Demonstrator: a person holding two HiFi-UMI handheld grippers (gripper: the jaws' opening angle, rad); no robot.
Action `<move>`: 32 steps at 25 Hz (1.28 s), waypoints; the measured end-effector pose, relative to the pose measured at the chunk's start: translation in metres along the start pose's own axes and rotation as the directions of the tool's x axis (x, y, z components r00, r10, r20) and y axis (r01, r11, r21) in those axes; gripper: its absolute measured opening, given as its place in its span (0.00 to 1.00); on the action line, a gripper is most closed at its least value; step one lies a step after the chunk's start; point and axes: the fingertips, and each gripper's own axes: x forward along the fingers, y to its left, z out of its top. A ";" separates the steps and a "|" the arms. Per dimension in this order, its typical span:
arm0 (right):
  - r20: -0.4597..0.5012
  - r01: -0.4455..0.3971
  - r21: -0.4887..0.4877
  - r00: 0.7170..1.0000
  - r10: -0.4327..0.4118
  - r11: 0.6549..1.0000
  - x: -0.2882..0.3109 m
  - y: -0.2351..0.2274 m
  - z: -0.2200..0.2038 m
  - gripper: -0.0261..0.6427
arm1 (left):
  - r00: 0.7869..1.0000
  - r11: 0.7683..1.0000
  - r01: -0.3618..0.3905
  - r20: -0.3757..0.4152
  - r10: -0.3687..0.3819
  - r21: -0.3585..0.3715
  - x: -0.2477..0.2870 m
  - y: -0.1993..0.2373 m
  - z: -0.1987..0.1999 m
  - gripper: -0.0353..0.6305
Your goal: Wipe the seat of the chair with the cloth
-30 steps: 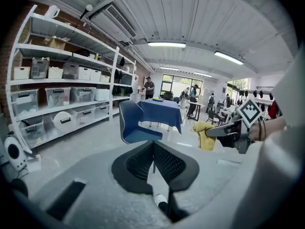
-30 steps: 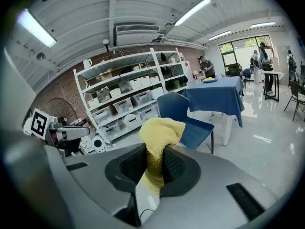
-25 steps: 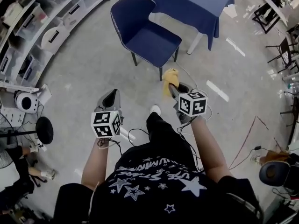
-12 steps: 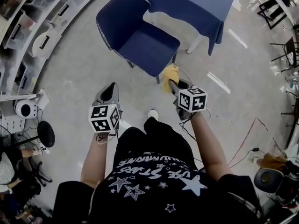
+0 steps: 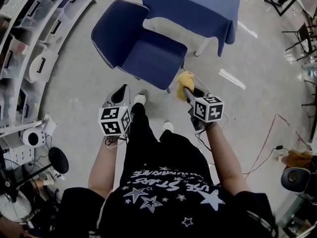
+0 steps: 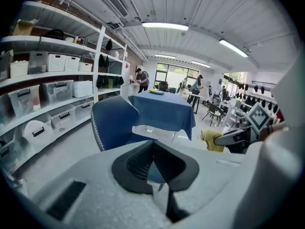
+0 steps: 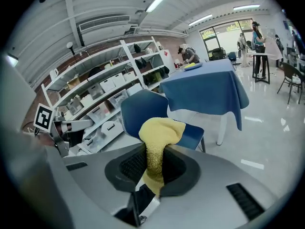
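Note:
A dark blue chair (image 5: 136,46) stands on the floor ahead of me, its seat (image 5: 153,58) bare and its back (image 5: 111,29) toward the shelves. My right gripper (image 5: 184,86) is shut on a yellow cloth (image 5: 185,79), which hangs just off the seat's front right corner. In the right gripper view the yellow cloth (image 7: 157,142) bunches up between the jaws, with the chair (image 7: 147,111) behind it. My left gripper (image 5: 120,94) is shut with nothing in it, held short of the seat's front edge. The left gripper view shows the chair (image 6: 114,125) ahead.
A table with a blue tablecloth (image 5: 195,4) stands right behind the chair. White shelving with storage bins (image 5: 29,38) curves along the left. Cables (image 5: 213,128) trail on the floor by my feet. Dark chairs (image 5: 297,29) stand at the far right. People stand far off.
I have stepped closer to the chair: it and the table sit nearer and more to the left. Both grippers keep their hold and pose; one foot has come forward.

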 end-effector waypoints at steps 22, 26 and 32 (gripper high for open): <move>-0.017 0.232 0.232 0.972 -0.235 0.945 0.241 -0.070 0.065 0.14 | 0.912 0.931 0.344 -0.280 -0.301 0.119 0.281 0.080 0.013 0.08; -0.033 0.236 0.225 0.972 -0.235 0.945 0.288 -0.077 0.074 0.14 | 0.903 0.926 0.357 -0.299 -0.309 0.122 0.313 0.095 0.009 0.08; -0.075 0.221 0.161 0.974 -0.212 0.962 0.357 -0.089 0.084 0.14 | 0.908 0.932 0.346 -0.290 -0.303 0.109 0.356 0.111 0.006 0.08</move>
